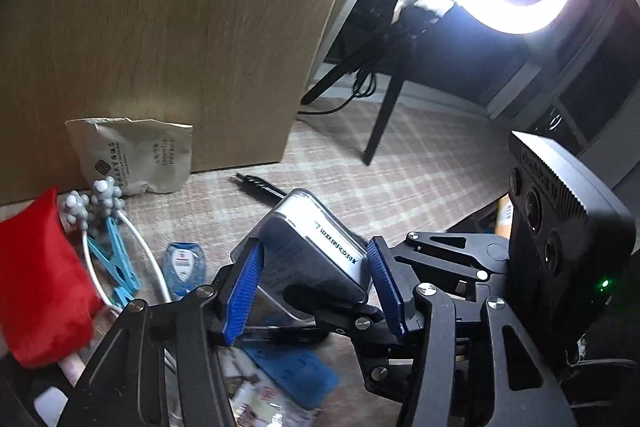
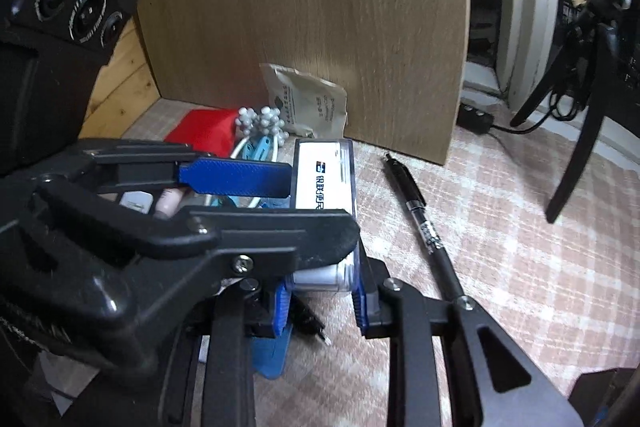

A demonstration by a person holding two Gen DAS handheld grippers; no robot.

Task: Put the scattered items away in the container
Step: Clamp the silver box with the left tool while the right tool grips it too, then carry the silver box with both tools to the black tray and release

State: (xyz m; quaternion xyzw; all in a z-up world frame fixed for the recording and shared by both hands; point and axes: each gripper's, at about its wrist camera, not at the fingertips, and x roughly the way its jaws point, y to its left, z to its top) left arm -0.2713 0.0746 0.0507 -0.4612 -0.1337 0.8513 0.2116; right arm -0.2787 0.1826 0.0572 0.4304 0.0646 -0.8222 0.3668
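Right claw [image 2: 320,301] grips the clear box [image 2: 324,183] by its near end, above the checked bench [image 2: 520,247]. Left claw [image 1: 316,287] open w/ pads either side of box, not pressing. Pen [image 2: 424,223] lies just right.

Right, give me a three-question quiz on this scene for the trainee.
1. True or false: the black pen lies on the checked cloth, held by neither gripper.
2. What is the right gripper shut on? A a mug; B clear box; C a spoon.
3. What pale item sits at the foot of the wooden panel?
Key: 1 true; 2 B; 3 the paper packet.
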